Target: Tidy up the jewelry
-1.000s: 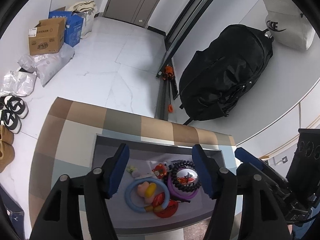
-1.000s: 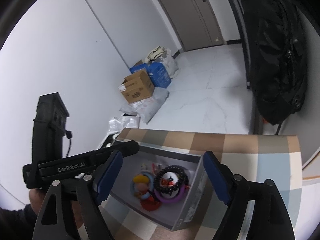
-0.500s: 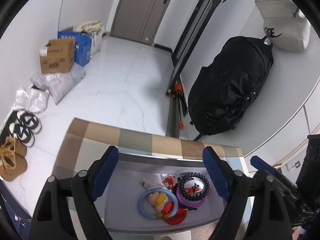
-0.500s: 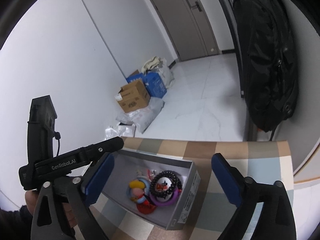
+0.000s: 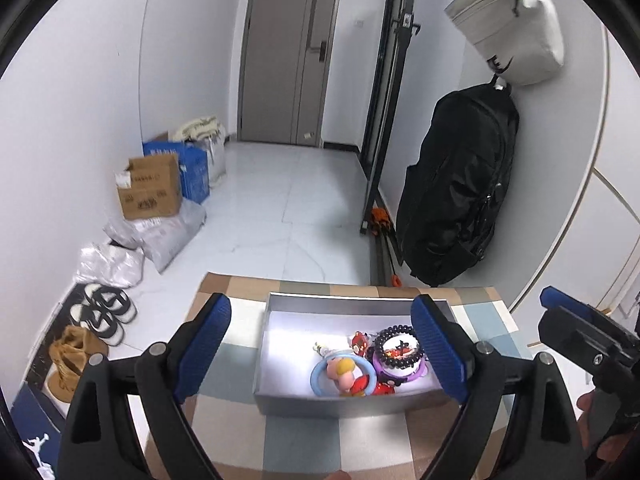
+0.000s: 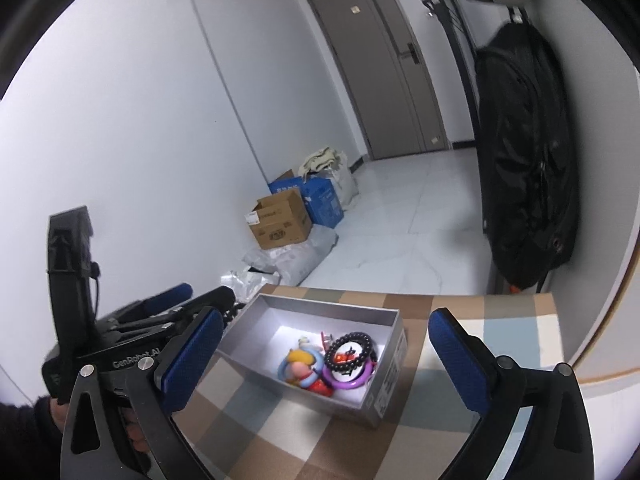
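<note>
Jewelry lies heaped in the near right part of a grey open box that sits on the checked surface: a black bead bracelet ringed over a purple bangle, a blue ring holding a pink and yellow charm, and red pieces among them (the smaller bits are too tangled to tell apart). The rest of the box floor is bare and brightly lit.

The left tool hangs above the near edge of the surface, pointing forward and slightly down at the box; its blue pads are spread wide, one left of the box, the other over its right wall, with nothing between them but air. It touches neither box nor jewelry.

The right tool is held to the right of the left one, angled toward the box from the near right corner, its blue pads likewise far apart and gripping nothing. From the right wrist view the left tool shows at the left, clasped from below by the person's left hand in a dark sleeve.

Beyond the surface, a black backpack hangs on the wall, with cardboard boxes and shoes along the floor.
</note>
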A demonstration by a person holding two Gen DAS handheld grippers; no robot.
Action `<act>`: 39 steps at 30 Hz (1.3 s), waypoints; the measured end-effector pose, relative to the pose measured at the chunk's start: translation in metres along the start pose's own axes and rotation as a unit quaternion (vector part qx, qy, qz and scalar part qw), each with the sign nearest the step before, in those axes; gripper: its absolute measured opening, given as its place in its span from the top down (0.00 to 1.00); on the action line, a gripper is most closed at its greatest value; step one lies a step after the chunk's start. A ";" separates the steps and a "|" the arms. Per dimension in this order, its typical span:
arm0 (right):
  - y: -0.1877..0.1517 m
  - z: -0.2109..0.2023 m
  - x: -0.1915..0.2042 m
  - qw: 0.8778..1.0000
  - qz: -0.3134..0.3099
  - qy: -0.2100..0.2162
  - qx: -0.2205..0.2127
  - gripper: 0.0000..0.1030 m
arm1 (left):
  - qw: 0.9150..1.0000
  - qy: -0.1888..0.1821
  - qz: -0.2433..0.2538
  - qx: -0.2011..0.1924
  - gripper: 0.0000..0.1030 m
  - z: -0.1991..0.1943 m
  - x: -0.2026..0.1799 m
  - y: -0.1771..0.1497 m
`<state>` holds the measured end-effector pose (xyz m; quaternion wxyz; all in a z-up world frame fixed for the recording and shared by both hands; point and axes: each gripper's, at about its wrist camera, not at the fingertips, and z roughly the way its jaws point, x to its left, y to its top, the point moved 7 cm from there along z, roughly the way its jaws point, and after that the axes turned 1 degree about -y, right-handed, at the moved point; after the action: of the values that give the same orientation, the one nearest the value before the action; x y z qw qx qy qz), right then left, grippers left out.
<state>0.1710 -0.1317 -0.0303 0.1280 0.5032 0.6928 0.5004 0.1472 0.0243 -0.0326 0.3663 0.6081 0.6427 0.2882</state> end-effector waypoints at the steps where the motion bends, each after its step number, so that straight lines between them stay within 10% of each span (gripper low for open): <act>1: 0.000 -0.004 0.002 1.000 -0.001 0.000 -0.004 0.00 | 1.000 0.008 0.007 -0.006 0.14 -0.004 -0.001 0.000; 39: -0.048 -0.071 0.018 0.998 -0.020 -0.050 -0.039 0.00 | 0.999 0.038 0.000 -0.026 0.07 -0.054 0.009 -0.045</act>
<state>0.0867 -0.1566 -0.0309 0.1920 0.5084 0.6754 0.4985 0.0771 0.0335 -0.0396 0.3569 0.5870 0.6485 0.3278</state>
